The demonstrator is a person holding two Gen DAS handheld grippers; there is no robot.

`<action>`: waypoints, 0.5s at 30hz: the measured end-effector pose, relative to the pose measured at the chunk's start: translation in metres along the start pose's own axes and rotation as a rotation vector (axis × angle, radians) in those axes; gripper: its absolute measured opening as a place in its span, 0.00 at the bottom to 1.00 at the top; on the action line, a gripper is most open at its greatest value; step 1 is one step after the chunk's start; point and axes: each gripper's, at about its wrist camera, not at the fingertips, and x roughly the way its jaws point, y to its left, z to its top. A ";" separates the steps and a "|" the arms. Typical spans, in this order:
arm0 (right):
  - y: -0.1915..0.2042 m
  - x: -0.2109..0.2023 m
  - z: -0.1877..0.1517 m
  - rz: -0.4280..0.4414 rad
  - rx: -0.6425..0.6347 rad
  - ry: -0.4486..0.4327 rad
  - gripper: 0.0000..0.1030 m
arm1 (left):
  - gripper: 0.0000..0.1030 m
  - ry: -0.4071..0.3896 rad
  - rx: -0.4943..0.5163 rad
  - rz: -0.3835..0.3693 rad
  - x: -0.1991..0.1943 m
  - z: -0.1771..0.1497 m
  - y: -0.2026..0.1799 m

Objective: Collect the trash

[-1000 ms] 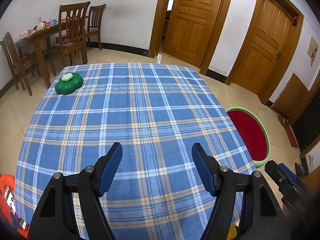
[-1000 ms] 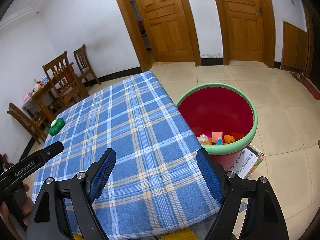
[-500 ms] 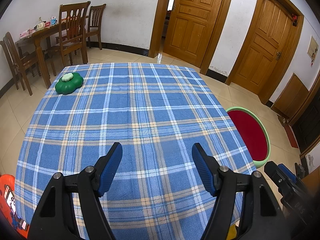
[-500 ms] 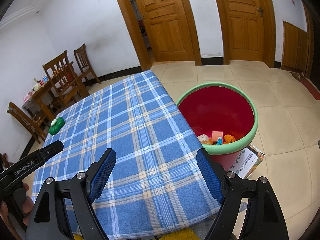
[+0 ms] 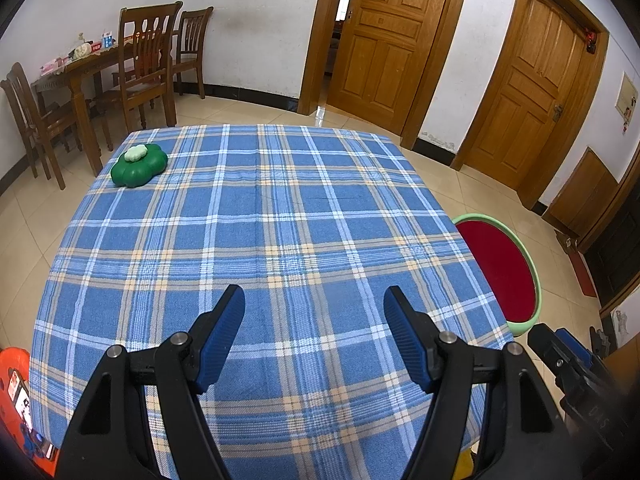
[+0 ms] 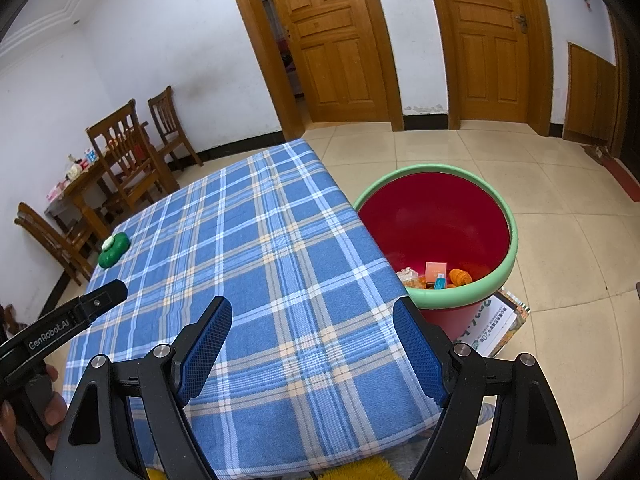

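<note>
- Left tongs [image 5: 314,312]: jaws apart, nothing between them, hanging over the near part of the desk [image 5: 256,232]. No change against the earlier frames; same spread, same spot.
- Right tongs [image 6: 312,328]: jaws apart, empty, over the near right corner of the desk, close to the bin [image 6: 436,216]. Also unchanged from the earlier frames.
- In the right wrist view the left tongs' black arm shows at the left edge, with a hand [image 6: 52,412] gripping its handle.
- Desk covered by a blue plaid cloth [image 5: 280,184]. Only item on it: a green flower-shaped box [image 5: 138,165] with a pale lid knob, at the far left corner. It sits where it sat before.
- Trash [image 6: 434,276]: lies at the bottom of the red bin with the green rim, on the floor just beside the desk's right edge. Orange pieces, a pink card and a small blue item are visible; same arrangement as earlier.
- Under the bin, a flat printed carton [image 6: 496,322] on the tiles.
- Far back left: wooden dining table [image 5: 80,68] with chairs; wooden doors [image 5: 384,44] behind.
</note>
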 end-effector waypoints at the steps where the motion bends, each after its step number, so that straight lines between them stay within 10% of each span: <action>1: 0.000 0.000 0.000 0.000 0.000 0.000 0.81 | 0.69 0.000 0.000 0.000 0.000 0.000 0.000; 15: 0.006 0.004 -0.001 -0.006 -0.016 0.008 0.81 | 0.69 0.008 -0.005 -0.005 0.002 -0.002 0.002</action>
